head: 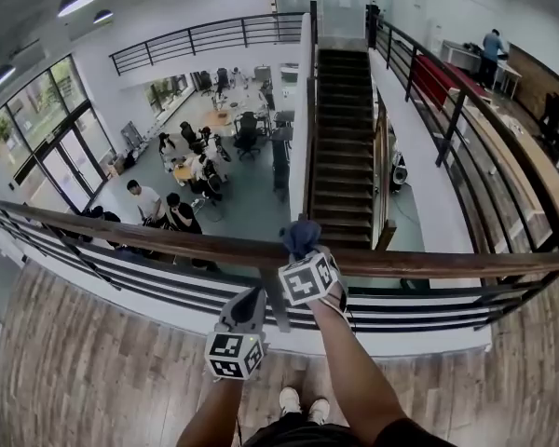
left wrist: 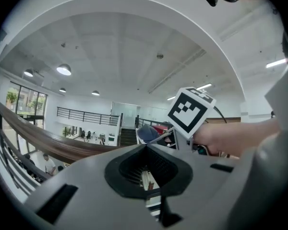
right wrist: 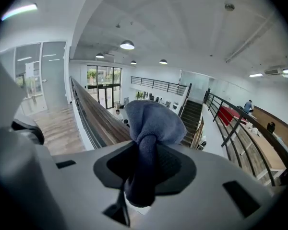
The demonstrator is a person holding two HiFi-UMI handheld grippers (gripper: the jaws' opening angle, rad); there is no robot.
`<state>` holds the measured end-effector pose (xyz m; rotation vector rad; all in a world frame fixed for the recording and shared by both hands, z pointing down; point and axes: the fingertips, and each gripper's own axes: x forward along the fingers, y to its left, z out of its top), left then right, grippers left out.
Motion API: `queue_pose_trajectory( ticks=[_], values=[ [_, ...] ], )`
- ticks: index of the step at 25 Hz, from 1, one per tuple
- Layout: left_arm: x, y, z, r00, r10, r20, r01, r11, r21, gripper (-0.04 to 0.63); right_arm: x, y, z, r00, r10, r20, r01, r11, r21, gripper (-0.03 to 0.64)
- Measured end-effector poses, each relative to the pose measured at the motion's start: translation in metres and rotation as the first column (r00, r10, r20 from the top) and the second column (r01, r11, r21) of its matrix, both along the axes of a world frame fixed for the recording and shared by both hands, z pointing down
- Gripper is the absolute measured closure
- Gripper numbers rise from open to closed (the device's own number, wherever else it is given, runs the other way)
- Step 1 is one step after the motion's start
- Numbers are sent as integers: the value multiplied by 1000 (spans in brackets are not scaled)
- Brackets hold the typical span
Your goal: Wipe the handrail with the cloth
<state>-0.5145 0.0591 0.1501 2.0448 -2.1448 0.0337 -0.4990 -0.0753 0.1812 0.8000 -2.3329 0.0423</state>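
Observation:
The brown wooden handrail (head: 121,230) runs across the head view from left to right. A blue-grey cloth (head: 301,237) rests bunched on top of it near the middle, pinched in my right gripper (head: 304,251). The right gripper view shows the cloth (right wrist: 151,123) sticking up out of the shut jaws, with the handrail (right wrist: 98,123) stretching away to the left. My left gripper (head: 252,298) hangs just below and to the left of the rail, shut and holding nothing. From the left gripper view I see the rail (left wrist: 48,145) and the cloth (left wrist: 148,133) beside the right gripper's marker cube (left wrist: 191,111).
Black metal rails (head: 149,273) run under the handrail. Beyond it is a drop to a lower floor with people and desks (head: 191,170), and a staircase (head: 343,147) rises ahead. A walkway railing (head: 466,128) extends at the right. Wood flooring (head: 93,371) lies underfoot.

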Motion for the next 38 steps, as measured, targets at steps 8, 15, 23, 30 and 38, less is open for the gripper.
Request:
queue_pose_trajectory(
  ticks=[8,15,23,30,38],
  values=[
    [5,-20,7,996,90,-14,-90,996,26,592,9,-18,9,999,6,-47,-8,999,-39,505],
    [1,-37,10,987,163,9,-163,987,-1,592,38,-36,10,996,74,-59,-77,996,-50,505],
    [44,-56,23,971,241,-10,-241,970,-42,592,85,-60,7,992,112,-62,-115,993,-33,505],
    [98,-73,23,965,260,-10,-260,964,-53,592,150,-79,7,988,124,-92,-125,992,-10,505],
    [170,-93,25,982,188,10,-186,979,-88,592,238,-110,8,988,114,-106,-115,993,4,506]
  ],
)
